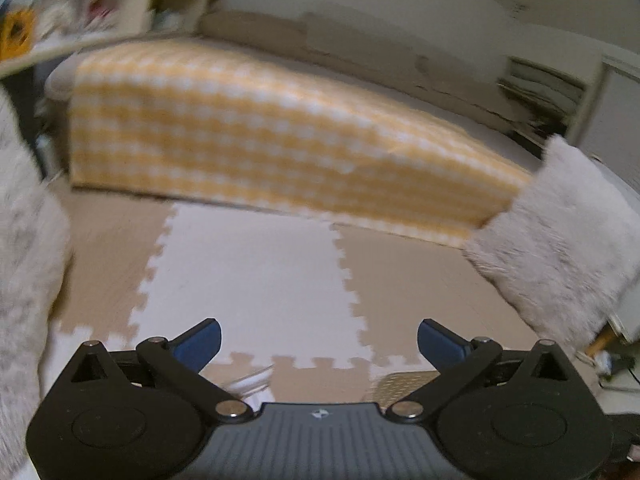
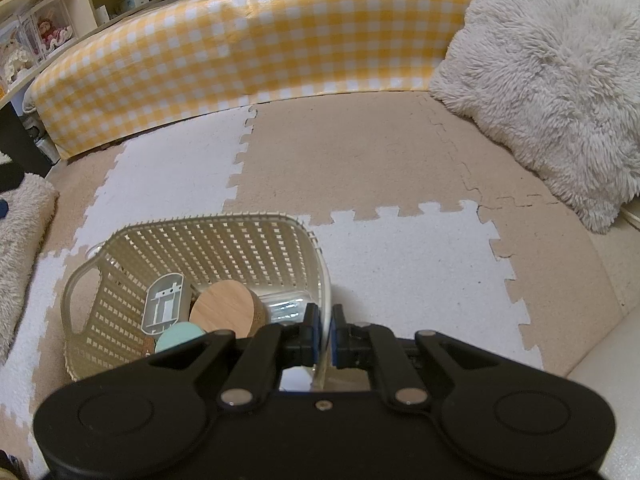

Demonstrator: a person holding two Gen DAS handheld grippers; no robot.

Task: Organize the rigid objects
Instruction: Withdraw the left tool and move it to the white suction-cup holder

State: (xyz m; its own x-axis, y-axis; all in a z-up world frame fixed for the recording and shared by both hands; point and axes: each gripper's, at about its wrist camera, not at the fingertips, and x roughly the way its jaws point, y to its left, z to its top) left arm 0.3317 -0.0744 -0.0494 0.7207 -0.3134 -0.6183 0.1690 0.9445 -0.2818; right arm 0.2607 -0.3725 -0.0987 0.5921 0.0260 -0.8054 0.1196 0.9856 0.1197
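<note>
In the right wrist view a cream perforated plastic basket [image 2: 224,236] stands on the foam floor mat. It holds a round wooden lid [image 2: 226,306], a grey plastic holder [image 2: 164,302], a mint-green round object [image 2: 178,336] and a clear case [image 2: 286,304]. My right gripper [image 2: 325,330] is shut on the basket's right rim. In the left wrist view, which is motion-blurred, my left gripper [image 1: 319,340] is open and empty above the mat, its blue fingertips [image 1: 200,342] wide apart. A corner of the basket [image 1: 404,384] peeks out below it.
A yellow-and-white checked cushion [image 2: 248,40] runs along the far side of the puzzle mat [image 2: 360,152]. A fluffy white pillow [image 2: 552,80] lies at the right, a fluffy rug [image 2: 20,240] at the left. Shelves with dolls [image 2: 44,36] stand at the back left.
</note>
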